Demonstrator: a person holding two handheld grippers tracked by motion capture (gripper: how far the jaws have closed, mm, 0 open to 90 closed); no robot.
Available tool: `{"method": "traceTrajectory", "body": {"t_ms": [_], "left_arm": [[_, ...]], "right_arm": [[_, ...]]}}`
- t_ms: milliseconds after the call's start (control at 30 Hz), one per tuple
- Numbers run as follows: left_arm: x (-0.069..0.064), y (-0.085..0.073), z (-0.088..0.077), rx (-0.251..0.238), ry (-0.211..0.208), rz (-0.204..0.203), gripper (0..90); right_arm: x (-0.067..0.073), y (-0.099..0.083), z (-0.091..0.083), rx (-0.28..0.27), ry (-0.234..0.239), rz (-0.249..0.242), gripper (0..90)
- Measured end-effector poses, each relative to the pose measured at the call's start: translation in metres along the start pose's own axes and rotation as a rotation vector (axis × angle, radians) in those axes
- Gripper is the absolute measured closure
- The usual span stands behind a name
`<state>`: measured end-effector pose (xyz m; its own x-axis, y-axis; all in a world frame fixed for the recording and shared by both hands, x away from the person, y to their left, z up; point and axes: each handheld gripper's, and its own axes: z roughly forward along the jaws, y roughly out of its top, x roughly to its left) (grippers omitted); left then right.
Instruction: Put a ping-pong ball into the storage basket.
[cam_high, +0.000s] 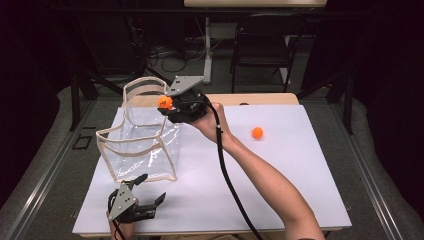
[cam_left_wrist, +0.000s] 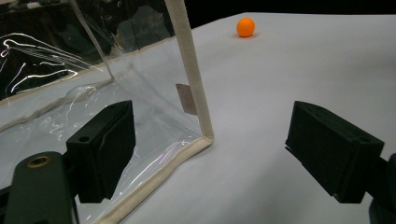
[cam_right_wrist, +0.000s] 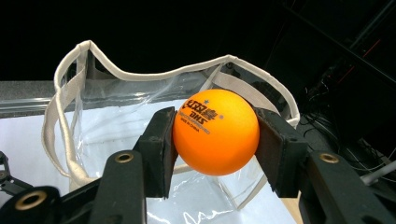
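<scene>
The right gripper (cam_high: 167, 106), clenched on 1 orange ball (cam_right_wrist: 215, 131), hovers over the clear bag's (cam_high: 142, 145) rim for dropping, while the left gripper (cam_high: 150, 192) waits released at the bag's 6 o'clock; another ball (cam_high: 257, 132) lies at 3 o'clock.

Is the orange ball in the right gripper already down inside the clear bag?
No, the right gripper holds the orange ball clamped between its jaws above the clear bag, at its open rim.

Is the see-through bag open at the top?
Yes, open. The clear bag stands upright, and its cream rim spreads wide. The right tool holds an orange ball near the opening.
</scene>
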<state>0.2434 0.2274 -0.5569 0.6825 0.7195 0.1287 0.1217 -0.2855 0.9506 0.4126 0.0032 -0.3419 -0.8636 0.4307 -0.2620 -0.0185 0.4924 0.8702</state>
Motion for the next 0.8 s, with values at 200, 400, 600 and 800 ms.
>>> {"method": "traceTrajectory", "body": {"t_ms": [200, 400, 600, 800], "left_arm": [[0.000, 0.000, 0.000, 0.000, 0.000, 0.001, 15.7], [0.000, 0.000, 0.000, 0.001, 0.000, 0.002, 15.7], [0.000, 0.000, 0.000, 0.000, 0.001, 0.002, 15.7], [0.000, 0.000, 0.000, 0.001, 0.002, 0.001, 15.7]], "right_arm": [[0.000, 0.002, 0.002, -0.003, -0.002, -0.001, 50.7], [0.002, 0.003, 0.004, -0.005, -0.001, -0.004, 50.7], [0.004, 0.003, 0.009, -0.013, 0.002, 0.010, 50.7], [0.005, 0.003, 0.013, -0.018, 0.007, 0.020, 50.7]]}}
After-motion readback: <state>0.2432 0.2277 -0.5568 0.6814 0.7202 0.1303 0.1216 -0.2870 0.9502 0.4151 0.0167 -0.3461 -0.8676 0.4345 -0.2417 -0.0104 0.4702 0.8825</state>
